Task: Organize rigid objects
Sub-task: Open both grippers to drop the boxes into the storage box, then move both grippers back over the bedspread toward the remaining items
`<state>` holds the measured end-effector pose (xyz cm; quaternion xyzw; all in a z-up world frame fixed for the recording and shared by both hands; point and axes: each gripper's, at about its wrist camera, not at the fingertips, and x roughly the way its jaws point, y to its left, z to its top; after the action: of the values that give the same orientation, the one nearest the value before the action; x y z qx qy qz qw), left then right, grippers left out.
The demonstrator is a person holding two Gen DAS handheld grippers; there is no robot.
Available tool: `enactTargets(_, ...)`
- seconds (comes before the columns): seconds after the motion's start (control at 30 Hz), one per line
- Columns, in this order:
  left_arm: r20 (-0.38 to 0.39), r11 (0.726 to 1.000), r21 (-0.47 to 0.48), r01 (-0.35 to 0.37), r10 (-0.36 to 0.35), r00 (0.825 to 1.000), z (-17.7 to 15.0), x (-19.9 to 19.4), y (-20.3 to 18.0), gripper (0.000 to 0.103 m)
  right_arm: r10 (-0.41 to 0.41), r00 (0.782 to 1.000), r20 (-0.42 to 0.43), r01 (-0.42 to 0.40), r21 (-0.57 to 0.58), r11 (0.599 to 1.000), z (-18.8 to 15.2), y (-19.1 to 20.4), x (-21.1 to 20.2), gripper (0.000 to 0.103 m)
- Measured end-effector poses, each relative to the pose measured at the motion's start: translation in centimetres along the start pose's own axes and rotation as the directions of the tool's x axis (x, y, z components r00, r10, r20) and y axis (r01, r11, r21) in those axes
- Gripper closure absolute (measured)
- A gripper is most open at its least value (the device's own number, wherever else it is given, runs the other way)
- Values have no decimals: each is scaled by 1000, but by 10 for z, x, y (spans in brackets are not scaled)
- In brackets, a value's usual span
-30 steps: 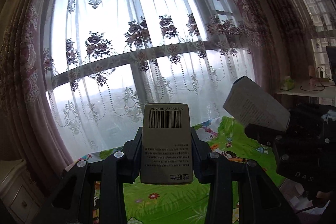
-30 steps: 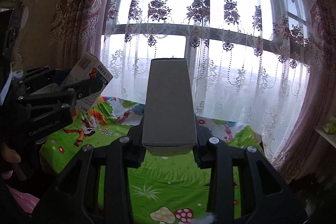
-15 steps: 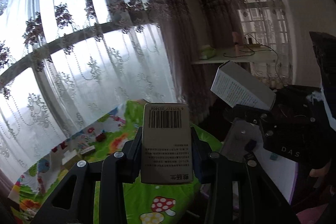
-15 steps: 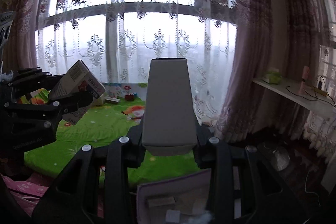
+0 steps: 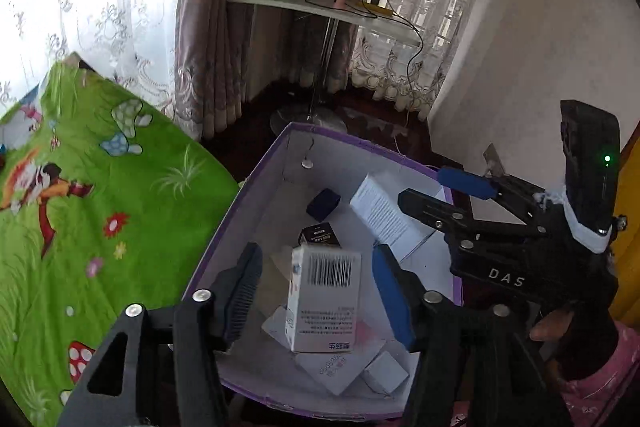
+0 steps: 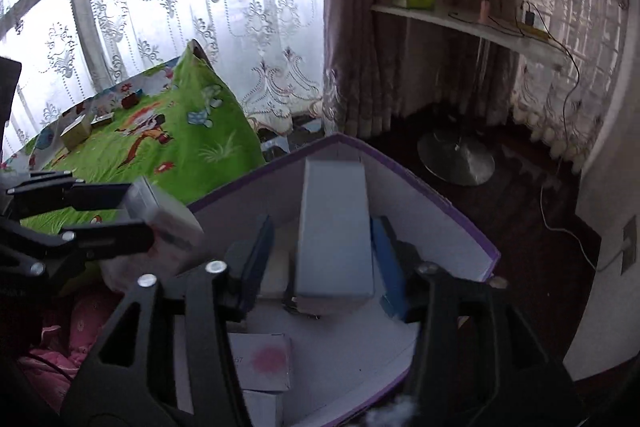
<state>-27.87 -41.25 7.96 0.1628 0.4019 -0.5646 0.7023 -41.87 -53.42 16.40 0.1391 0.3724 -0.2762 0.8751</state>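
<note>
Left claw [image 5: 316, 291] and right claw [image 6: 320, 259] gape around a barcoded white carton [image 5: 324, 303] and a plain grey carton [image 6: 334, 231].

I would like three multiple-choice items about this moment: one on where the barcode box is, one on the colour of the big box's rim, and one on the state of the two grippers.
1. Where is the barcode box?
A. lying on the green mat
B. between the left gripper's fingers, above the open storage box
C. on the white shelf

2. What colour is the rim of the storage box?
A. purple
B. red
C. yellow

3. What is the state of the left gripper and the right gripper?
A. both shut tight on a box
B. only the left one is open
C. both open, with gaps beside the boxes

Answers: 1 B, the box shows between the spread fingers with the storage box's inside behind it. 2 A, the top edge is purple in both views. 3 C, gaps show between the pads and the barcode box, and beside the grey box.
</note>
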Motion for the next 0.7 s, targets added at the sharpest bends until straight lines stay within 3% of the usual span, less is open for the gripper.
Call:
enactTargets(0.17, 5, 990, -140, -36, 37, 999, -12, -7, 51, 41, 21, 999, -29, -21, 5, 1000, 7, 11, 9, 29)
enactTargets(0.27, 41, 965, -219, -145, 158, 987, -29, -30, 96, 41, 73, 996, -57, -76, -56, 996, 10, 40, 21, 29)
enactTargets(0.33, 48, 927, -268, -261, 283, 958, -45, -50, 128, 39, 108, 990, -89, -118, -121, 986, 8, 65, 31, 29)
enactTargets(0.4, 34, 867, -312, -389, 419, 907, -65, -71, 159, 39, 156, 979, -129, -179, -189, 966, 5, 99, 41, 29)
enactTargets(0.5, -5, 749, -387, -538, 582, 813, -99, -107, 206, 39, 242, 951, -192, -290, -288, 913, 5, 154, 54, 29)
enactTargets(0.7, -114, 506, -528, -682, 754, 647, -162, -175, 284, 36, 389, 869, -304, -487, -391, 781, 12, 267, 88, 27)
